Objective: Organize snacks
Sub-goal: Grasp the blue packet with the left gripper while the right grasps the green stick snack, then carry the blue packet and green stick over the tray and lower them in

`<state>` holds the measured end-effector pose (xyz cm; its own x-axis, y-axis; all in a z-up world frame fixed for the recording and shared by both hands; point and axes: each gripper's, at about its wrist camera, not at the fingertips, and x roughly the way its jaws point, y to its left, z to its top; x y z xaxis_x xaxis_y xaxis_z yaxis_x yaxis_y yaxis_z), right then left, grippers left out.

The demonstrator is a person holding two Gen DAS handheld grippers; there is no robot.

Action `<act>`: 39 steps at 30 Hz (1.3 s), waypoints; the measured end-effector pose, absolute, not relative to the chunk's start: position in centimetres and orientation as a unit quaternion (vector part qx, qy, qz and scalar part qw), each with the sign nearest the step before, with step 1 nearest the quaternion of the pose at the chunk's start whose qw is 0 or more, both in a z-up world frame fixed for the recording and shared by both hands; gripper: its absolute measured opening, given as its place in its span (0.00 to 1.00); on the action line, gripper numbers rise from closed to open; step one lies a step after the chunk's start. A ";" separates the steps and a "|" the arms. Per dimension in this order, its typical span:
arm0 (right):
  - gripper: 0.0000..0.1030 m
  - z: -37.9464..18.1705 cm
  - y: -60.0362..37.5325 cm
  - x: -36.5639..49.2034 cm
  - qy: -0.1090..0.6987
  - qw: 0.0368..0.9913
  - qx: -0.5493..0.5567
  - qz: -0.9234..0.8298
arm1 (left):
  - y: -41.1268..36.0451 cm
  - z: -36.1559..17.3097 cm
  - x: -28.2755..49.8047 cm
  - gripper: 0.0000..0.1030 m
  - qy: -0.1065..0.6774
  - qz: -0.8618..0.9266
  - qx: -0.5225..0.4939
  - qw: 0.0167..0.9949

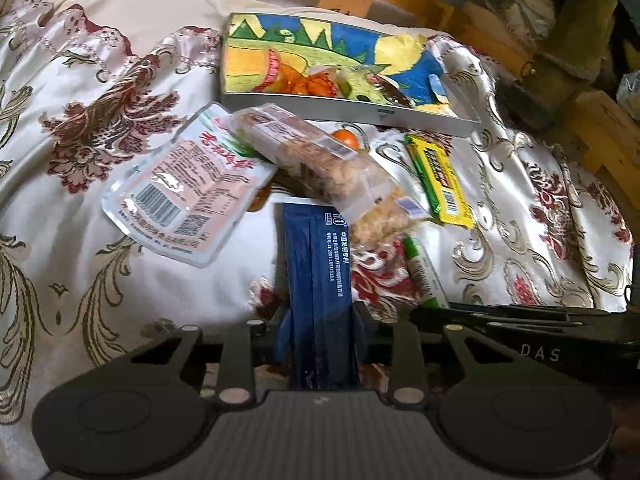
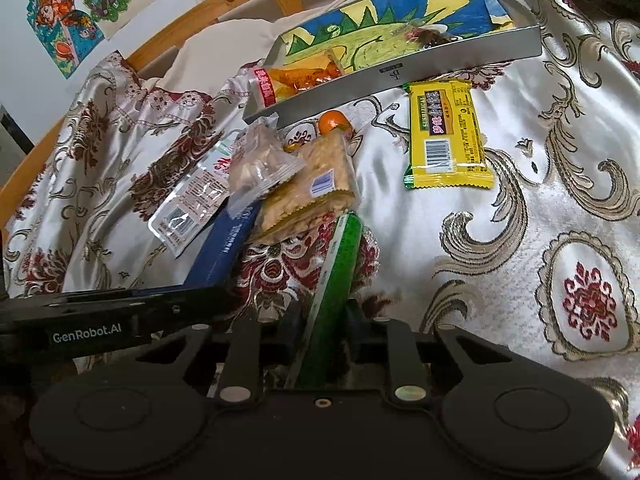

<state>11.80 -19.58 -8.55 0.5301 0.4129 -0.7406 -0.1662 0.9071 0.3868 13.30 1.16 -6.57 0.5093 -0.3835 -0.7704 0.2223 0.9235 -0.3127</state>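
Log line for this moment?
left gripper: shut on blue packet | right gripper: shut on green stick | tray: some snacks in

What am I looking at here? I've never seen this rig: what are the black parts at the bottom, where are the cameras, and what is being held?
No robot arm: a person holds a two-finger gripper in each hand, each with a fisheye camera looking forward along its jaws. The black parts are the grippers themselves. In the left wrist view, the left gripper is shut on a blue packet. In the right wrist view, the right gripper is shut on a green stick packet. Ahead, on a floral bedspread, lie loose snacks, including a yellow bar, and a shallow tray holding some snacks.
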 end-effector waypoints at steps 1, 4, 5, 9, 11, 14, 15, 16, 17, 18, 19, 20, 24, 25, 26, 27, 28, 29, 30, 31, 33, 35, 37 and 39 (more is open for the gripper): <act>0.23 -8.5 -19.8 11.6 0.455 0.862 0.141 0.171 | 0.9 -6.3 13.2 0.32 0.467 -0.177 -0.088 0.862; 0.22 -8.2 -20.4 11.0 0.455 0.858 0.158 0.177 | 0.4 -5.8 12.9 0.32 0.478 -0.184 -0.093 0.854; 0.21 -8.1 -20.5 10.8 0.455 0.857 0.163 0.179 | 0.2 -5.7 12.8 0.32 0.484 -0.186 -0.097 0.850; 0.21 -7.6 -21.1 9.9 0.450 0.856 0.174 0.188 | -0.5 -5.2 12.2 0.32 0.492 -0.195 -0.105 0.842; 0.20 -7.3 -21.4 9.5 0.446 0.856 0.179 0.192 | -0.8 -5.0 11.9 0.32 0.493 -0.198 -0.104 0.841; 0.20 -6.8 -22.0 8.9 0.436 0.859 0.184 0.195 | -0.9 -4.6 11.2 0.32 0.485 -0.195 -0.113 0.845; 0.20 -6.6 -22.3 8.8 0.432 0.861 0.186 0.195 | -1.0 -4.3 11.0 0.32 0.482 -0.196 -0.116 0.846; 0.20 -6.5 -22.6 8.7 0.428 0.862 0.189 0.195 | -1.1 -4.1 10.9 0.32 0.480 -0.196 -0.118 0.847; 0.20 -6.3 -22.8 8.7 0.423 0.864 0.191 0.195 | -1.2 -3.8 10.6 0.32 0.475 -0.196 -0.119 0.850; 0.20 -6.1 -23.2 8.6 0.418 0.866 0.193 0.195 | -1.3 -3.5 10.4 0.32 0.471 -0.195 -0.119 0.852; 0.20 -5.9 -23.4 8.6 0.413 0.868 0.194 0.196 | -1.4 -3.3 10.3 0.32 0.467 -0.194 -0.119 0.854; 0.20 -5.7 -23.7 8.6 0.407 0.870 0.196 0.198 | -1.5 -3.0 10.1 0.32 0.462 -0.194 -0.120 0.857; 0.20 -5.1 -24.5 8.6 0.387 0.877 0.192 0.210 | -2.0 -2.3 9.6 0.32 0.444 -0.193 -0.130 0.865; 0.20 -4.9 -24.7 8.7 0.381 0.880 0.188 0.212 | -2.2 -2.0 9.6 0.32 0.438 -0.193 -0.129 0.869; 0.20 -4.6 -24.9 8.8 0.376 0.882 0.186 0.214 | -2.4 -1.7 9.6 0.32 0.431 -0.192 -0.127 0.872; 0.20 -4.4 -25.2 9.0 0.370 0.885 0.184 0.216 | -2.6 -1.4 9.7 0.32 0.425 -0.189 -0.125 0.876; 0.20 -4.2 -25.5 9.2 0.364 0.887 0.184 0.217 | -2.8 -1.1 9.8 0.32 0.420 -0.188 -0.123 0.879; 0.20 -3.9 -25.9 9.4 0.358 0.890 0.183 0.216 | -3.0 -0.7 10.1 0.32 0.414 -0.186 -0.122 0.883; 0.20 -3.6 -26.3 9.7 0.352 0.893 0.181 0.214 | -3.1 -0.3 10.3 0.32 0.410 -0.183 -0.125 0.885; 0.20 -3.3 -26.7 10.1 0.346 0.896 0.180 0.213 | -3.2 0.1 10.7 0.32 0.405 -0.179 -0.133 0.887; 0.20 -2.7 -27.5 10.9 0.334 0.901 0.180 0.208 | -3.5 1.0 11.8 0.32 0.397 -0.177 -0.145 0.889; 0.20 -2.0 -28.2 11.8 0.319 0.908 0.178 0.204 | -3.9 1.9 12.7 0.32 0.382 -0.173 -0.145 0.896; 0.20 -1.3 -28.9 12.8 0.303 0.916 0.172 0.200 | -4.3 3.0 13.9 0.32 0.367 -0.171 -0.139 0.904; 0.20 -0.6 -29.5 13.9 0.290 0.922 0.165 0.197 | -4.6 3.9 15.6 0.32 0.354 -0.169 -0.135 0.910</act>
<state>13.93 -29.47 -0.59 0.7538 0.4595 -0.4698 -0.2684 0.8678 0.4181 15.55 -4.62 3.88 0.6922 -0.4032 -0.5985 0.2125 0.9065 -0.3649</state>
